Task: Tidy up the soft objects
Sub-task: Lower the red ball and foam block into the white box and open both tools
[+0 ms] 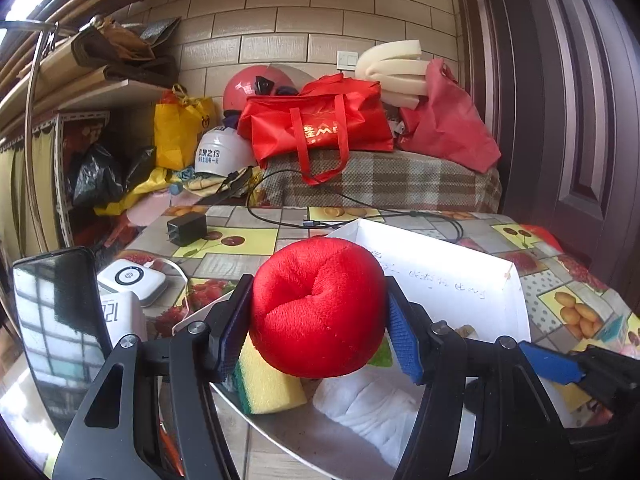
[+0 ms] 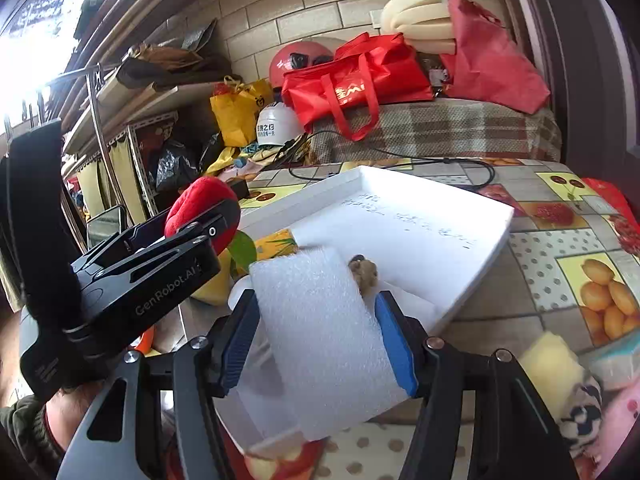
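Note:
My left gripper (image 1: pixel 318 318) is shut on a red plush ball (image 1: pixel 318 306) and holds it above the near end of a white tray (image 1: pixel 460 276). The ball also shows in the right wrist view (image 2: pixel 200 208), in the left gripper (image 2: pixel 208 220). Below it lie a yellow-green sponge (image 1: pixel 268 384) and a white cloth (image 1: pixel 372 404). My right gripper (image 2: pixel 318 334) is shut on a white foam sheet (image 2: pixel 324 336) over the tray's (image 2: pixel 420 236) near edge. A small brown plush (image 2: pixel 364 274) lies in the tray behind the foam.
A phone (image 1: pixel 60 328), a white device (image 1: pixel 134 280) and a black charger (image 1: pixel 186 229) with cable lie on the fruit-pattern tablecloth (image 1: pixel 576 300). A yellow sponge (image 2: pixel 554 364) and pink soft things (image 2: pixel 616 424) lie at the right. Red bags (image 1: pixel 320 124) and helmets are behind.

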The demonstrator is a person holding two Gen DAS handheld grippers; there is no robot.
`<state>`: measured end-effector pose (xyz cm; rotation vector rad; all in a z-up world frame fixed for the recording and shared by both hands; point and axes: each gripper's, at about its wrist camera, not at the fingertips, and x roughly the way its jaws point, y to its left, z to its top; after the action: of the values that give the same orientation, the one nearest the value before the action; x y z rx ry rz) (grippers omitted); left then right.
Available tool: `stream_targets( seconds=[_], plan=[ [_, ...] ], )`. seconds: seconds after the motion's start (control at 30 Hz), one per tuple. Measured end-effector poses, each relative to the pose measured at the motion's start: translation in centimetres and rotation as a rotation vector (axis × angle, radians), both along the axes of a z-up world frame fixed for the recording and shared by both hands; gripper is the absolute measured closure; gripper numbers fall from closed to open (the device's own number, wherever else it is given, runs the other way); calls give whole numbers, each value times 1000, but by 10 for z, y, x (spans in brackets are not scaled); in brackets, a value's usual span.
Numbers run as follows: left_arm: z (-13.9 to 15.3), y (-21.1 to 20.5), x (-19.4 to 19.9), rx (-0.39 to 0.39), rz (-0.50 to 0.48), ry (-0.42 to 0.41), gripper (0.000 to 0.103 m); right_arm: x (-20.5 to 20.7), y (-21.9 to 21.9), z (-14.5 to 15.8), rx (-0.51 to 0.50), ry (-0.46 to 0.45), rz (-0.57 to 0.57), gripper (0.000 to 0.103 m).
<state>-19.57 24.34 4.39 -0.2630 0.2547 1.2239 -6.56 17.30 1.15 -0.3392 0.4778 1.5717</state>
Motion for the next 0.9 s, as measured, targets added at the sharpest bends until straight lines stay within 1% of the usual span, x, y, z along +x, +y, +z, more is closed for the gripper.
stream_targets(
  seconds=[0.13,0.23,0.33,0.43,0.5,0.63,0.9],
  plan=[
    [-3,14,3,-51,2,2,40,-3,20,-4,-51,-32,-15,49],
    [-4,18,9,-69,-13,14,40,6,36,-5,-70,-54,-74,50],
    [-5,22,14,-83,-24,23,40,22,46,-4,-63,-28,-142,51],
    [-7,30,19,-122,-35,35,40,40,45,-4,-50,40,-194,53],
    [-9,35,19,-139,-36,28,40,42,42,-3,-40,56,-198,53],
    [-11,40,18,-169,-30,15,40,34,41,0,-27,23,-189,53],
    [-9,37,16,-145,-31,12,40,24,44,4,7,-30,-164,53]
  ],
)
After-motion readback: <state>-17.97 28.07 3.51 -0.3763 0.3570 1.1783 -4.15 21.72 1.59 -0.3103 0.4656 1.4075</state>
